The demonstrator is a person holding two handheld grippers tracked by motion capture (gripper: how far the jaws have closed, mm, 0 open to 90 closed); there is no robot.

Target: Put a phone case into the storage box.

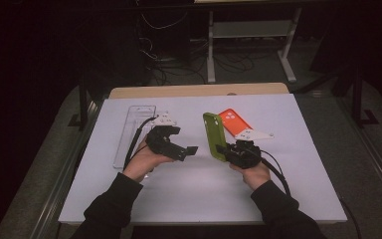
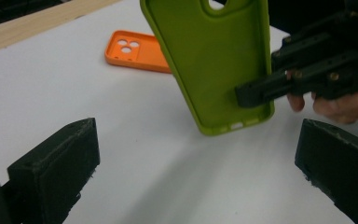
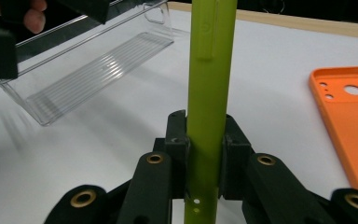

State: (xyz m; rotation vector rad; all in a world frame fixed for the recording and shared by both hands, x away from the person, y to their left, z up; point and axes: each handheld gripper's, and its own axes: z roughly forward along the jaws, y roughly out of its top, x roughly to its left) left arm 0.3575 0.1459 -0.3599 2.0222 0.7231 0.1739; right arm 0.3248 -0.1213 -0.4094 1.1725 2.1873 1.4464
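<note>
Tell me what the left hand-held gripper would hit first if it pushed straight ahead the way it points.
Probably the green silicone phone case, held upright by the right hand-held gripper. It stands ahead of the open left hand-held gripper, though the gap is hard to judge.

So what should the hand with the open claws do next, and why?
Probably bring the left gripper across to the green phone case and close on its free edge. The right gripper holds that case upright off the table by its lower end, while the left jaws stand wide open just short of it. The clear tray sits beyond, a likely place for it.
</note>
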